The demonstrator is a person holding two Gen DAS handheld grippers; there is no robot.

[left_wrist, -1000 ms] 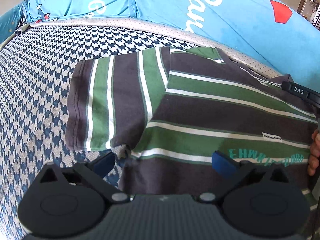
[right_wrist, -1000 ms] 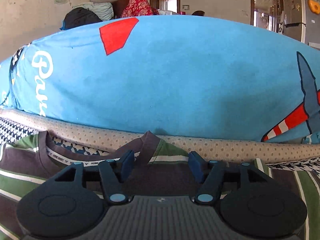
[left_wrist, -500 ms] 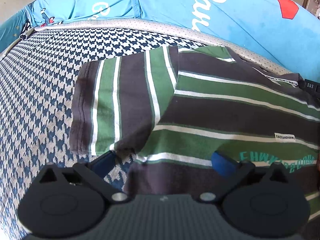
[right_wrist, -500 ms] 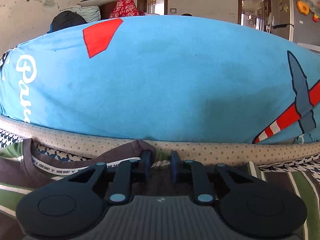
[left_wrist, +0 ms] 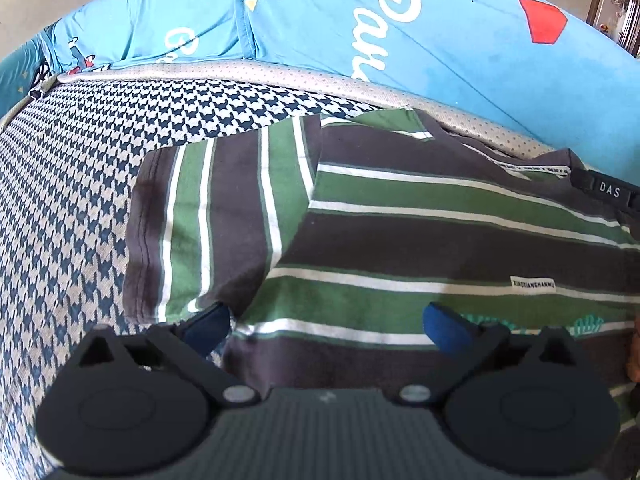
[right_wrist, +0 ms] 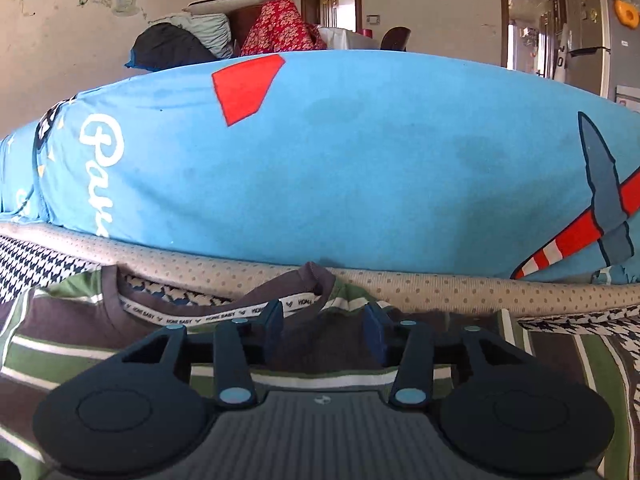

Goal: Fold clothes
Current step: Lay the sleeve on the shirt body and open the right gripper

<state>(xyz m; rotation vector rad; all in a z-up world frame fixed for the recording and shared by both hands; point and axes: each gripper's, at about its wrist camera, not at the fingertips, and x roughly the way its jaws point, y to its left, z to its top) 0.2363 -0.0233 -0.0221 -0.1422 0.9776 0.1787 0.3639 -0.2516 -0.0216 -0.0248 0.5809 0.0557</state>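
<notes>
A T-shirt (left_wrist: 420, 240) striped in green, dark grey and white lies flat on the houndstooth cover (left_wrist: 80, 200), its left sleeve (left_wrist: 208, 232) spread out. My left gripper (left_wrist: 326, 322) hovers open over the shirt below the sleeve's underarm, one pad beside the sleeve hem and the other on the chest. My right gripper (right_wrist: 324, 322) is at the collar (right_wrist: 240, 308), its jaws opening, with dark shirt fabric lying loose between the pads. In the left wrist view a black part of the right gripper (left_wrist: 604, 190) shows by the neckline.
A big blue cushion (right_wrist: 340, 160) with white lettering and a red patch runs along the back behind a dotted beige edge (right_wrist: 440, 284). The houndstooth cover extends left of the shirt. A person's fingers (left_wrist: 635, 360) show at the right edge.
The right gripper's jaws closed almost fully at the collar half a second ago and now stand apart again. The left gripper has stayed open and nearly still.
</notes>
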